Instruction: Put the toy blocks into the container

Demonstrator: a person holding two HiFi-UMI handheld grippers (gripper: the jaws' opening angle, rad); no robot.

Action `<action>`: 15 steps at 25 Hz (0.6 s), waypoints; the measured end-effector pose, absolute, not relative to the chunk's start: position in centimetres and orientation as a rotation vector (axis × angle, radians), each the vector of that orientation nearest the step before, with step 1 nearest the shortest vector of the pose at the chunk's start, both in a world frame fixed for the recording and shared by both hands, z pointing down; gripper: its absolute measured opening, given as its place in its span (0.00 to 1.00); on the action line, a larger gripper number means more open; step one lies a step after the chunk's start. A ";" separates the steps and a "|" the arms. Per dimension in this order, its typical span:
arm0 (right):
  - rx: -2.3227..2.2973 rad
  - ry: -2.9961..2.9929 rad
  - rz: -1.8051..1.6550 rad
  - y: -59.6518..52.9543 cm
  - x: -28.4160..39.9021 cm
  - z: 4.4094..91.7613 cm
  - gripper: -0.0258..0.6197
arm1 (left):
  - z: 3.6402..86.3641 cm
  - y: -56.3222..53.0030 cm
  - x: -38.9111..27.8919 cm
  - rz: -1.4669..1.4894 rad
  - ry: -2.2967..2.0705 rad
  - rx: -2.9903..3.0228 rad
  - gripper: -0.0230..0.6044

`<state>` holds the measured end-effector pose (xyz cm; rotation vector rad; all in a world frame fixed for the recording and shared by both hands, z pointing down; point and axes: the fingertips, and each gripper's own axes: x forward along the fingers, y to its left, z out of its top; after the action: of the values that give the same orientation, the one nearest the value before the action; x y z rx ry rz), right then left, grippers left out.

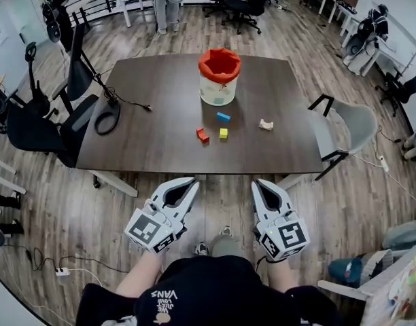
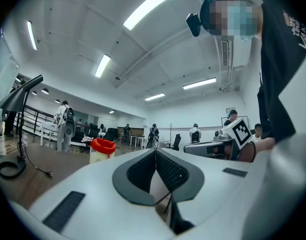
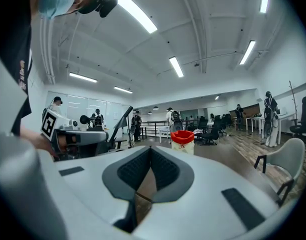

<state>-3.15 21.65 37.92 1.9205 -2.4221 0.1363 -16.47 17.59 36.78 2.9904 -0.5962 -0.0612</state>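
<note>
On the dark table (image 1: 160, 114) stands a white container with an orange-red liner (image 1: 219, 77), also seen in the left gripper view (image 2: 102, 150) and the right gripper view (image 3: 183, 141). In front of it lie a blue block (image 1: 223, 116), a red block (image 1: 202, 135), a yellow block (image 1: 223, 133) and a beige block (image 1: 265, 124). My left gripper (image 1: 193, 180) and right gripper (image 1: 258, 183) are held side by side short of the table's near edge. Both are shut with nothing between the jaws.
A black cable and coiled stand base (image 1: 107, 119) lie on the table's left part. A grey chair (image 1: 351, 131) stands at the table's right side and black office chairs (image 1: 52, 131) at its left. Wooden floor lies between me and the table.
</note>
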 end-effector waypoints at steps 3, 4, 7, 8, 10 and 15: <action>1.912 -2.425 0.136 19.5 -2.0 38.2 0.07 | 37.0 15.6 -15.3 -0.065 -0.598 2.989 0.05; 1.909 -2.426 0.136 18.8 -1.6 38.2 0.07 | 37.1 15.0 -14.8 -0.067 -0.598 2.990 0.06; 1.884 -2.433 0.133 16.5 -0.2 38.4 0.07 | 37.2 13.1 -13.3 -0.078 -0.610 2.985 0.05; 1.871 -2.438 0.128 15.8 0.3 38.4 0.07 | 37.3 12.4 -12.8 -0.080 -0.617 2.984 0.05; 1.847 -2.451 0.120 14.4 1.3 38.4 0.07 | 37.2 11.1 -11.6 -0.080 -0.635 2.983 0.05; 1.783 -2.490 0.117 11.2 3.2 38.6 0.07 | 37.0 8.0 -9.2 -0.091 -0.686 2.979 0.05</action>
<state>3.19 11.15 38.56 1.7833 -2.4900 0.1173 -9.21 8.03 37.05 2.9787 -0.6862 -0.0912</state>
